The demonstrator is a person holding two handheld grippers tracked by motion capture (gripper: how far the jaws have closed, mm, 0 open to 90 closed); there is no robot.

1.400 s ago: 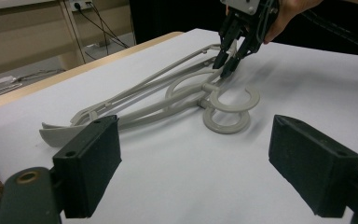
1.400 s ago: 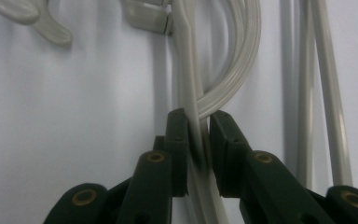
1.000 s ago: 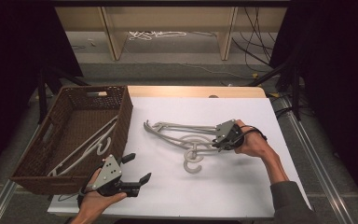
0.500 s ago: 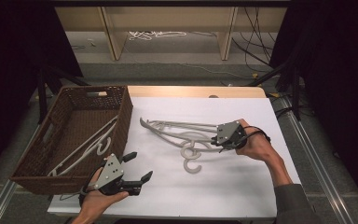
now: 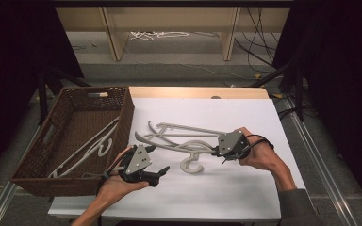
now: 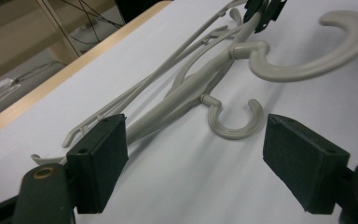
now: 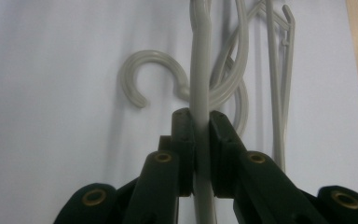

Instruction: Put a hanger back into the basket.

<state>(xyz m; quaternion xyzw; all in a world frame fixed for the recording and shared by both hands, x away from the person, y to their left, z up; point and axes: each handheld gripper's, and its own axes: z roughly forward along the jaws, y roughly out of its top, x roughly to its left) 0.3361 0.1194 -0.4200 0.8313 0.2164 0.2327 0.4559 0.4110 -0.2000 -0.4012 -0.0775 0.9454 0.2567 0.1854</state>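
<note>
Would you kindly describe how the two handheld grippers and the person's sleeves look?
Both the left gripper and the right gripper have dark bodies topped by a grey three-cornered plate. Their black jaws end in blocky rectangular pads, with brass-coloured pivot pins. A dark cable loops from the right one. A dark grey sleeve covers the right forearm.

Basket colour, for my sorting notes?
Dark brown woven wicker basket, clearest in the high view.

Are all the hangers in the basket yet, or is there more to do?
Not yet. Some hangers already lie in the basket. The right gripper is shut on the arm of one hanger on the table. The left gripper is open, its jaws just closing a little with nothing between them, pointing at that pile. A second hanger lies tangled beside it. Both probably have to go in the basket.
</note>
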